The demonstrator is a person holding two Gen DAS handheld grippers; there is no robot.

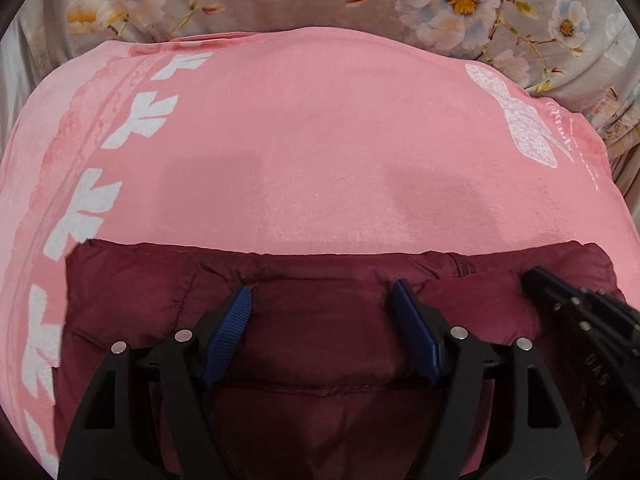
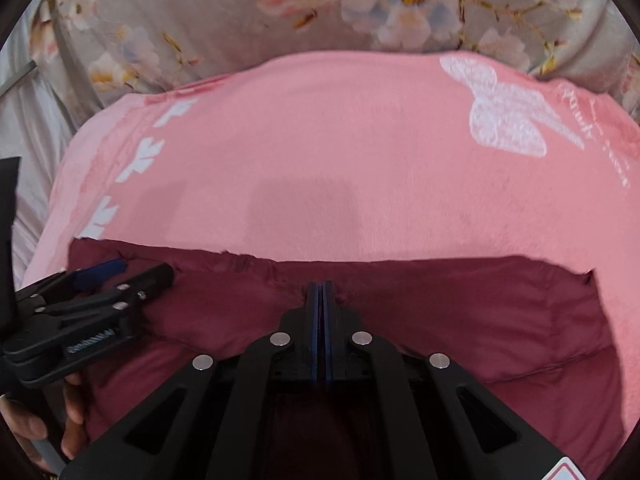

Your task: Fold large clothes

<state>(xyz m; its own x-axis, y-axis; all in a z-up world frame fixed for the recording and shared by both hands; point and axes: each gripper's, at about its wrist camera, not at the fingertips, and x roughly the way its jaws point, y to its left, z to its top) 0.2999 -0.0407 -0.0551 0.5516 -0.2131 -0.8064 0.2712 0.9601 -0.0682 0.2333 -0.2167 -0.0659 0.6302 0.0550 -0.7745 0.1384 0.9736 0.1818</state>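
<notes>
A maroon quilted jacket (image 1: 320,320) lies folded on a pink blanket (image 1: 300,152), its far edge straight across both views. My left gripper (image 1: 322,300) is open, its blue pads resting on the jacket's top layer near the far edge. My right gripper (image 2: 320,292) has its blue pads pressed together over the jacket (image 2: 460,312); whether fabric is pinched between them does not show. The right gripper also shows in the left wrist view (image 1: 536,280) at the jacket's right end, and the left gripper shows in the right wrist view (image 2: 132,272) at the jacket's left end.
The pink blanket (image 2: 340,152) has white leaf prints on the left and a white bow on the right. A grey floral bedsheet (image 2: 240,20) lies beyond it. A hand (image 2: 60,432) holds the left gripper's handle.
</notes>
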